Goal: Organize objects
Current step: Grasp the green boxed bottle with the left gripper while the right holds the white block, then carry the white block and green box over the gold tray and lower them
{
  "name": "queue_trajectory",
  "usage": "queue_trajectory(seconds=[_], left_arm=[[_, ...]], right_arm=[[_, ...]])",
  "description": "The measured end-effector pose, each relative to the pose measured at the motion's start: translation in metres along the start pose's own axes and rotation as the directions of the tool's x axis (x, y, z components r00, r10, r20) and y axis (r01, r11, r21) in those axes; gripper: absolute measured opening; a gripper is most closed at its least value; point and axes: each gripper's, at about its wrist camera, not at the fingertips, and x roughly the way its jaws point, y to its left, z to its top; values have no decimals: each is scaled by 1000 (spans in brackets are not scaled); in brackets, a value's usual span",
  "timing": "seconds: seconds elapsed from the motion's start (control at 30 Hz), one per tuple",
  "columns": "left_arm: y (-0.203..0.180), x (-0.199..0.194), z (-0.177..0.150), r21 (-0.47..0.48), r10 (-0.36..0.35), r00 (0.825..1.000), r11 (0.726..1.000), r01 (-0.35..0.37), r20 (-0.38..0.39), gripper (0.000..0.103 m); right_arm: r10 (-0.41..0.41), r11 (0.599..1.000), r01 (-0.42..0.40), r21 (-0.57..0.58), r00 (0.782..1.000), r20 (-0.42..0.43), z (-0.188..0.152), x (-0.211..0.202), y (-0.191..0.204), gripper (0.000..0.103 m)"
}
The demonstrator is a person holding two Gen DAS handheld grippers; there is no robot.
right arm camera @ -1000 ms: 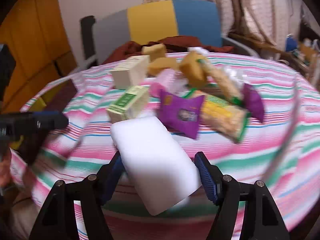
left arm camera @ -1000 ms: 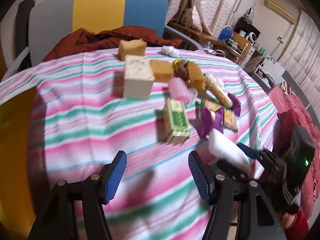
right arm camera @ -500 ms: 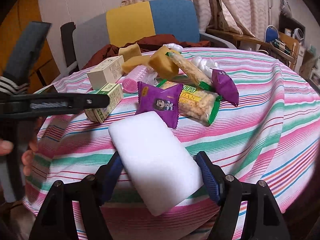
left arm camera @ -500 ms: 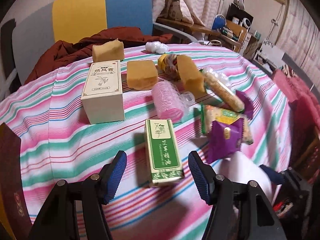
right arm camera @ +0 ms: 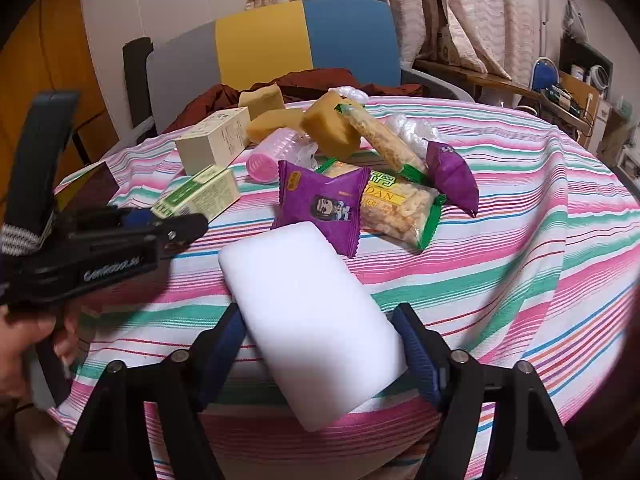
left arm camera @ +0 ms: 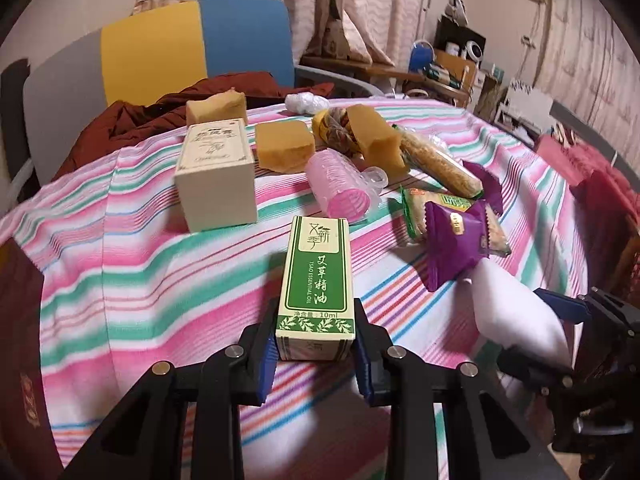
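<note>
A small green and cream box (left arm camera: 316, 276) lies on the striped tablecloth (left arm camera: 140, 280), and my left gripper (left arm camera: 316, 346) is shut on its near end, blue pads pressing both sides. The right wrist view shows the same box (right arm camera: 200, 194) at the left, gripped by the left gripper (right arm camera: 176, 226). A white sponge block (right arm camera: 316, 312) sits tilted between the pads of my right gripper (right arm camera: 320, 344), whose jaws are closing on it; it hangs over the table's near edge. In the left wrist view the white sponge block (left arm camera: 516, 312) shows at the right.
Behind lie a cream box (left arm camera: 216, 176), a pink ribbed roller (left arm camera: 340, 188), yellow sponge blocks (left arm camera: 284, 144), purple snack packets (left arm camera: 456, 244) and cracker packs (right arm camera: 392, 204). A dark red booklet (left arm camera: 20, 340) lies at the left edge. A chair (right arm camera: 304, 36) with brown cloth stands behind the table.
My left gripper came forward and down to the green box and closed on it. The right gripper kept the white sponge in about the same place.
</note>
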Motion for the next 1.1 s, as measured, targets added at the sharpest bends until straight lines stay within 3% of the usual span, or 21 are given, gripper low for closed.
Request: queue_trajectory(seconds=[0.33,0.73,1.1], left_arm=[[4,-31,-30,-35,8,999,999,-7,38,31],[36,-116,-63,-137,18,990,991,2,141,31],[99,-184,-84,-253,149,968,963,-95,203,31]], right_arm=[[79,996,-79,30,997,-12,5,-5,14,72],[206,978,-205,37,978,-39,9,-13,54,72],[380,922,-381,-62,925,-24,25,-29,145,72]])
